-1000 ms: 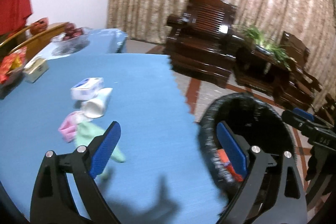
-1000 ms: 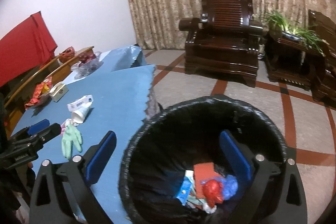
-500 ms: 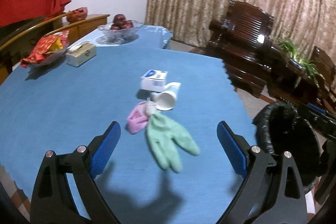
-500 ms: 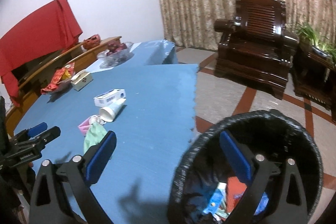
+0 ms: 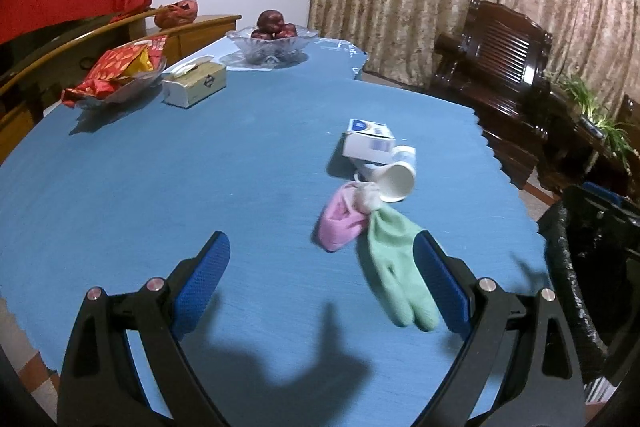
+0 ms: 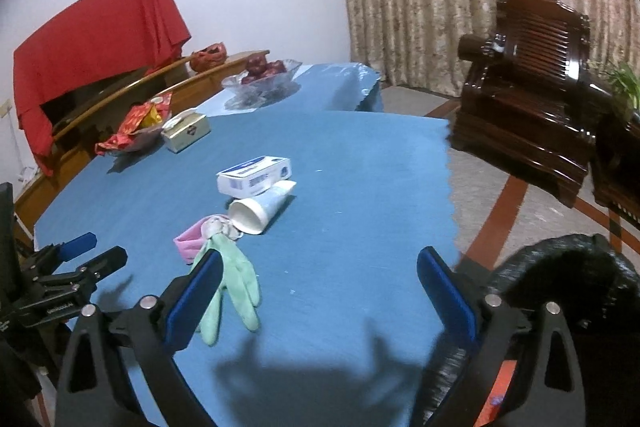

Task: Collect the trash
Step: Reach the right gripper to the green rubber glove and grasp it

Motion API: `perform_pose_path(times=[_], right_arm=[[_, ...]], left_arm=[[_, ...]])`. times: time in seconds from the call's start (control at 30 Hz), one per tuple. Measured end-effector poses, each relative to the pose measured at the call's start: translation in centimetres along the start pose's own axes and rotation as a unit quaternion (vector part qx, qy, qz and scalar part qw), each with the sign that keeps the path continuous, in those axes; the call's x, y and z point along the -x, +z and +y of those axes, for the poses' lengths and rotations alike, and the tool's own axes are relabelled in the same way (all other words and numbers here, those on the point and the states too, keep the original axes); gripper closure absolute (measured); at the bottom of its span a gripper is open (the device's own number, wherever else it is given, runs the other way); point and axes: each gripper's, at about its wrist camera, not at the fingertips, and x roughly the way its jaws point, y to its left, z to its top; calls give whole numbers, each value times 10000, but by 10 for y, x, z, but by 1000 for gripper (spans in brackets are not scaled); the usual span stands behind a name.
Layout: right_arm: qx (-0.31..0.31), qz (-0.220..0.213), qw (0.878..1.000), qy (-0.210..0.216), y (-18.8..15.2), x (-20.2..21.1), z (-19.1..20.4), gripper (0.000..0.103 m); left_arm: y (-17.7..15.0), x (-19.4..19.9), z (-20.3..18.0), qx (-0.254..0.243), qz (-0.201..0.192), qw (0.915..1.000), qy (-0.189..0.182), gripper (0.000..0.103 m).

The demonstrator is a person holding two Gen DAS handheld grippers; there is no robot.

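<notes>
- Two claws have swung away from the bin-liner-lined trash bin (image 6: 568, 291) and back over the blue worktop (image 5: 160, 187); a second ago the right one looked straight down into the bin, and now only the bin's rim shows at the lower right of its view.
- At the far left of the worktop, well apart from the litter, sit a dish of red snack packets (image 5: 116, 71), a tissue box (image 5: 196, 85) and a glass bowl of fruit (image 5: 274, 41); these look like keepers rather than trash.
- Left claw (image 5: 324, 291): spread wide and carrying nothing, hovering above the worktop with the green glove (image 5: 396, 267) lying just inside its right finger.
- The remaining litter lies in one cluster: a pink sock (image 5: 340, 223) touching the glove, a white tube (image 5: 394, 181) beside them, and a blue-and-white carton (image 5: 368, 143) touching the tube behind.
- Right claw (image 6: 320, 291): also spread and empty, over bare cloth to the right of the cluster.
- Judging by this, a drop-off is done and another pickup is starting; the glove seems the nearest target for the left claw.
- Four pieces appear to be left.
</notes>
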Motion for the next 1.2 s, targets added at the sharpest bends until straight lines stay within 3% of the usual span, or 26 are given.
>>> perform_pose_path(times=[0.33, 1.0, 1.1, 1.2], right_arm=[[336, 548, 9972, 383, -13, -65, 41, 21], [583, 1193, 9895, 562, -30, -137, 82, 22], [667, 1239, 9881, 614, -32, -140, 86, 31], [756, 1257, 9862, 768, -33, -138, 91, 51]], left_arm=[[-9, -22, 28, 89, 202, 9997, 104, 13], [-12, -50, 65, 180, 381, 9986, 313, 13], [-12, -52, 68, 204, 397, 9985, 322, 13], [-12, -54, 68, 213, 412, 9984, 310, 13]])
